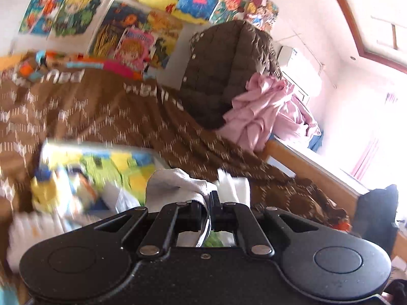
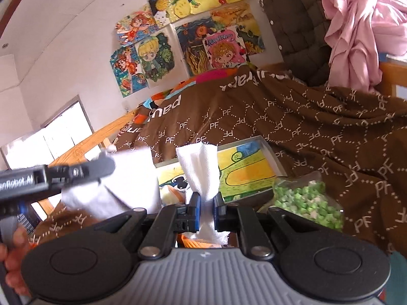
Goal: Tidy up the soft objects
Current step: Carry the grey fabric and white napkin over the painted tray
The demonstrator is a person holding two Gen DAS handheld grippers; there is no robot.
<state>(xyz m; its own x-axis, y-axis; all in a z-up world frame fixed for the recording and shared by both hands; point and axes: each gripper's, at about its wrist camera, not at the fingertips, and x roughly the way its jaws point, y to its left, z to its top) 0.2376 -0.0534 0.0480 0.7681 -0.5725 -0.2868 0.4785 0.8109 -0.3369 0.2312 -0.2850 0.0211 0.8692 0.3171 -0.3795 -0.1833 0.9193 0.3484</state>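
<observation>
White cloth (image 2: pixel 201 170) hangs stretched between both grippers above the brown patterned blanket (image 2: pixel 318 132). At left, the left gripper (image 2: pixel 106 164) is clamped on one end of it; at centre, the right gripper (image 2: pixel 206 207) pinches the other end, bunched upright between its closed blue-padded jaws. Further right lie a colourful drawing (image 2: pixel 244 170) and a bag of green pieces (image 2: pixel 307 200).

Daylight flooded in from the window (image 1: pixel 386 137), which was blown out to white glare. The left wrist view was motion-blurred, worst at the picture (image 1: pixel 96 167) and the blanket (image 1: pixel 101 117) left of the window. The right wrist view was sharper, its blanket (image 2: pixel 305 132) lettering legible. Both bent strongly at their dark corners.
</observation>
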